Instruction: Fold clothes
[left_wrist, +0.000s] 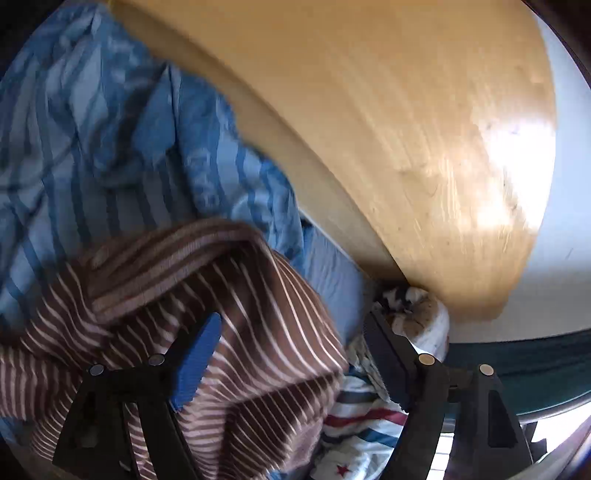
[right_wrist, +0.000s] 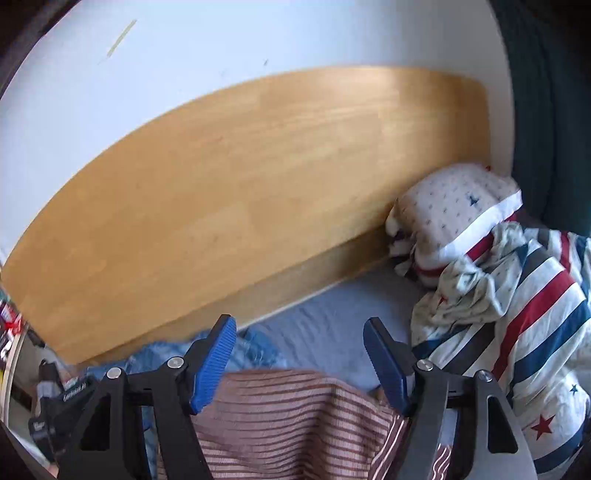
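A brown garment with thin white stripes (left_wrist: 236, 332) lies crumpled on the bed, over a blue striped cloth (left_wrist: 110, 147). My left gripper (left_wrist: 295, 354) is open and hangs just above the brown garment, its fingers on either side of a raised fold; the view is blurred. In the right wrist view the brown striped garment (right_wrist: 291, 421) lies flat below my right gripper (right_wrist: 299, 362), which is open and empty above it. The blue striped cloth (right_wrist: 251, 350) shows just beyond the garment's far edge.
A wooden headboard (right_wrist: 258, 192) runs along the white wall (right_wrist: 184, 55). A pillow with small prints (right_wrist: 450, 206) and a red, white and blue striped duvet (right_wrist: 535, 317) lie bunched at the right. A grey-blue sheet (right_wrist: 332, 317) covers the mattress. A dark curtain (right_wrist: 554, 110) hangs at far right.
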